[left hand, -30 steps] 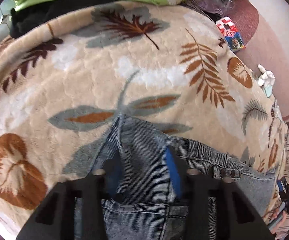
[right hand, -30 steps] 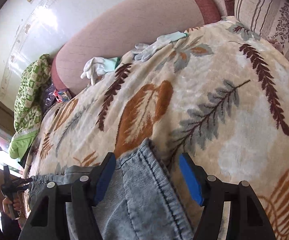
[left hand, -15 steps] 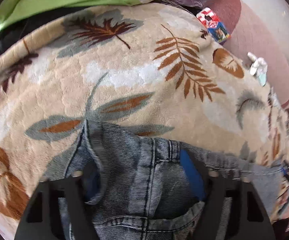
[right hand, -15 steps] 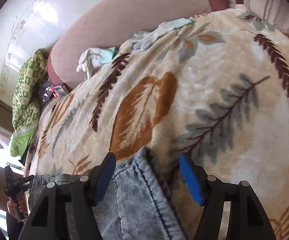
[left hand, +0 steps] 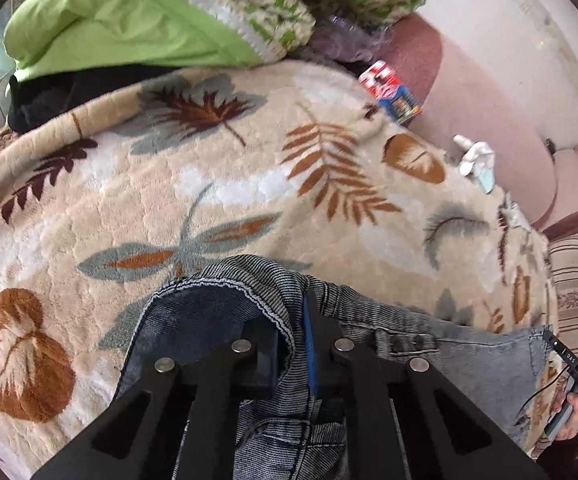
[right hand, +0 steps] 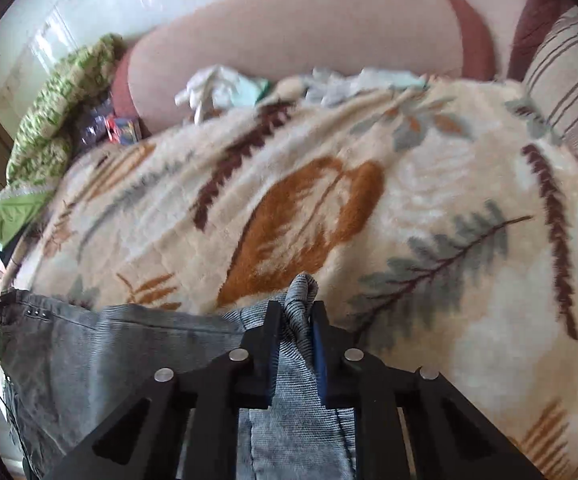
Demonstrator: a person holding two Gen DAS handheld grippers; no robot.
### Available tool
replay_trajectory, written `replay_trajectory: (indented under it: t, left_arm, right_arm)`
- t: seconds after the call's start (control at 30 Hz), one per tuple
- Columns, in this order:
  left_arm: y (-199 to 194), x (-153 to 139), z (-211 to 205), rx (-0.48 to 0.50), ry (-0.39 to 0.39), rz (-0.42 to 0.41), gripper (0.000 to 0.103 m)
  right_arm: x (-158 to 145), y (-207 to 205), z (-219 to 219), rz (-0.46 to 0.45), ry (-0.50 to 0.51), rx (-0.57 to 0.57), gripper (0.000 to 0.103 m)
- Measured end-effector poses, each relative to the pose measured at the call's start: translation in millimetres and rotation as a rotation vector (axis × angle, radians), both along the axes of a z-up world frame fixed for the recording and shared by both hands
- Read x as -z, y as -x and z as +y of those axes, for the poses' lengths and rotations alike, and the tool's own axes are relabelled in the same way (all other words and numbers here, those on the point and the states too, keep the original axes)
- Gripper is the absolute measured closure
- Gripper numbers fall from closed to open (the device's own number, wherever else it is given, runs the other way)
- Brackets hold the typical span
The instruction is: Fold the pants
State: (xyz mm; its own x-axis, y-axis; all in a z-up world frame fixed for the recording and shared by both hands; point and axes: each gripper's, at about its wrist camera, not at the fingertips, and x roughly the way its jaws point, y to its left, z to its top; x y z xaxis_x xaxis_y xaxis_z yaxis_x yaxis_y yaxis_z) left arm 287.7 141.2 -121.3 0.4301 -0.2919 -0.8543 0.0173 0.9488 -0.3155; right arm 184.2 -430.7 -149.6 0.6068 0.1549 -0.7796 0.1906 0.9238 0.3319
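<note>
Left wrist view: the cream plush blanket with brown and grey leaf print (left hand: 249,184) is covering the whole work surface, and the faded blue-grey denim pants (left hand: 469,344) are lying across its near edge. Both pairs of jaws, wide apart half a second ago, are now closing onto denim. The left gripper (left hand: 293,344) is pinching a bunched fold at the waistband, whose hem is curling up off the blanket where it lay flat before. In the right wrist view, the right gripper (right hand: 295,340) is clenching a narrow ridge of pant-leg fabric (right hand: 301,292). Judgement: both corners are secured, so a lift-and-fold can begin. Ahead, the blanket is lying open; a green pillow (left hand: 129,28), a small red-and-blue box (left hand: 389,92) and white gloves (right hand: 217,84) are crowding only the far edge, well apart from the pants.
</note>
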Motion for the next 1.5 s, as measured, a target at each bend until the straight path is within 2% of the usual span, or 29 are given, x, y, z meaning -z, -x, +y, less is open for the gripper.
replay_trajectory:
  t: [0.23,0.5,0.67,0.8,0.93,1.0,1.07,1.13,1.3,1.4,1.5]
  left_arm:
    - [50.1,-43.1,19.0,0.011,0.092,-0.109,0.092]
    - [136.0,-71.8,45.7,0.047,0.143,-0.194,0.092]
    - [192.0,-71.8,57.3,0.074,0.138,-0.205,0.092]
    - [232.0,-53.6,64.6,0.100,0.108,-0.162,0.092]
    - [263.2,-23.0,69.3,0.121,0.067,-0.077,0.091]
    - [274.2,-7.5,73.3,0.128,0.061,-0.024,0.090]
    - [282.6,1.6,80.5,0.110,0.063,0.004,0.085]
    - [288.2,1.1,86.3,0.096,0.076,0.008,0.080]
    - [292.8,-27.4,102.8,0.022,-0.041,-0.063,0.080]
    - [292.4,-49.7,107.6,-0.021,-0.020,-0.142,0.080]
    - [289.6,-61.1,83.8,0.031,0.018,-0.184,0.080]
  right_arm:
    - [-44.0,76.0,-22.7,-0.118,-0.034,0.045,0.089]
    - [-73.4,180.3,-14.5,-0.220,-0.049,0.048,0.089]
    - [-72.7,243.0,-5.6,-0.235,-0.074,0.047,0.089]
    - [-52.0,279.7,2.4,-0.172,-0.087,0.027,0.089]
    - [-19.8,301.0,9.8,-0.049,-0.109,-0.025,0.088]
    - [-3.2,308.1,10.5,0.043,-0.147,-0.065,0.085]
    - [7.9,316.0,7.8,0.108,-0.164,-0.084,0.084]
    - [9.6,324.9,3.0,0.136,-0.149,-0.088,0.084]
    - [-9.3,348.4,-18.2,0.079,-0.118,-0.063,0.084]
    - [-21.0,347.2,-29.0,-0.006,-0.139,0.004,0.084]
    - [-23.4,324.4,-24.3,-0.061,-0.198,0.017,0.084]
